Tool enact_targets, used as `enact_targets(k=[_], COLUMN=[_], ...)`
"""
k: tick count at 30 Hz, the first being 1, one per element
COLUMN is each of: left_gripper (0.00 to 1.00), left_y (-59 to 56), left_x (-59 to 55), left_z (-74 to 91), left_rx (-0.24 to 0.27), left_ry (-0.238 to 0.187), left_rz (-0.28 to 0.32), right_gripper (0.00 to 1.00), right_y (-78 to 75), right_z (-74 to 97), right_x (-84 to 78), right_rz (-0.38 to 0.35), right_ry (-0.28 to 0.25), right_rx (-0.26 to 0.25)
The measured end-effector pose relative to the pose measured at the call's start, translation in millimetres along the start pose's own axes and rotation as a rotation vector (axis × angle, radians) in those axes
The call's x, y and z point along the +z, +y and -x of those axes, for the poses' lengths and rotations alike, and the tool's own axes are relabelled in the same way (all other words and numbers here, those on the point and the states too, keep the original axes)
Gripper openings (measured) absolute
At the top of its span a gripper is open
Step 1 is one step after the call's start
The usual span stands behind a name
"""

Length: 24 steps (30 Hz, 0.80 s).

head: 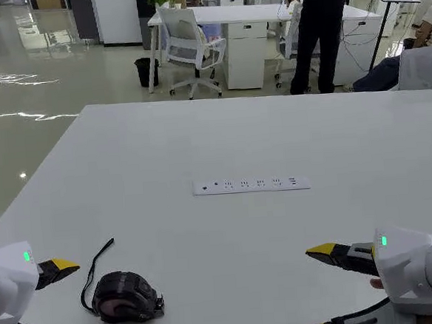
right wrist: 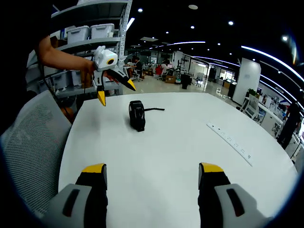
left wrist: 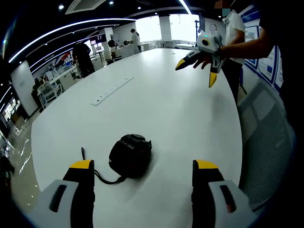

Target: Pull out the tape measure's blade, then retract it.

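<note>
Two tools in frame, both released: jaws spread wide, nothing between them. In the head view the left tool [head: 79, 306] sits at the lower-left corner with its yellow tips pointing right. The right tool [head: 312, 290] sits at the lower right with its tips pointing left. They're well apart, with a green light lit on each body.

The tape measure [head: 125, 296] lies on the white surface [head: 236, 138] near the front-left corner. It's just ahead of the left tool's open jaws and well apart from the right tool. The housing is black, and a dark strap [head: 96, 265] loops off it toward the far side. Neither tool touches it.

Left gripper view: the tape measure [left wrist: 130, 154] lies between the two jaws, a bit nearer the left one, with the strap curling toward that jaw. The right tool [left wrist: 194, 76] is held in a hand [left wrist: 204, 57] above the far side of the surface, jaws apart.

Right gripper view: the tape measure [right wrist: 137, 114] is well ahead across the surface. The left tool [right wrist: 116, 95] is raised just up-left of it, jaws apart.

A white power strip [head: 251, 184] lies flat mid-surface, well beyond the tape measure. Beyond the surface are a white office chair [head: 189, 49] and a standing person [head: 322, 28] in dark clothes.
</note>
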<state>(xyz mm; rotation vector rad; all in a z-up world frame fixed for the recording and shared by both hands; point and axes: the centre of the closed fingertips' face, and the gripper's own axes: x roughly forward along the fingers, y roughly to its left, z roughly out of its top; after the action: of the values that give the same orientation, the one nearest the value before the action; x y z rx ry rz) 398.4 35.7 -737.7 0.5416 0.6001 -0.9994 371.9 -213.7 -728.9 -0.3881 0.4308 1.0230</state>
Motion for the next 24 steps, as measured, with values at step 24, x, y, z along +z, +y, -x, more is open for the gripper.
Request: enact_targets(k=[24], left_gripper=[0.66], left_y=[12.9], left_x=[-13.5], left_z=[-23.7], left_rx=[-0.093], left_ry=[0.109], left_rz=[-0.134], right_gripper=[0.68], right_y=[-2.3], right_z=[-49.7], right_x=[9.1], right_rz=[0.082], right_ry=[0.007], right_rx=[0.095])
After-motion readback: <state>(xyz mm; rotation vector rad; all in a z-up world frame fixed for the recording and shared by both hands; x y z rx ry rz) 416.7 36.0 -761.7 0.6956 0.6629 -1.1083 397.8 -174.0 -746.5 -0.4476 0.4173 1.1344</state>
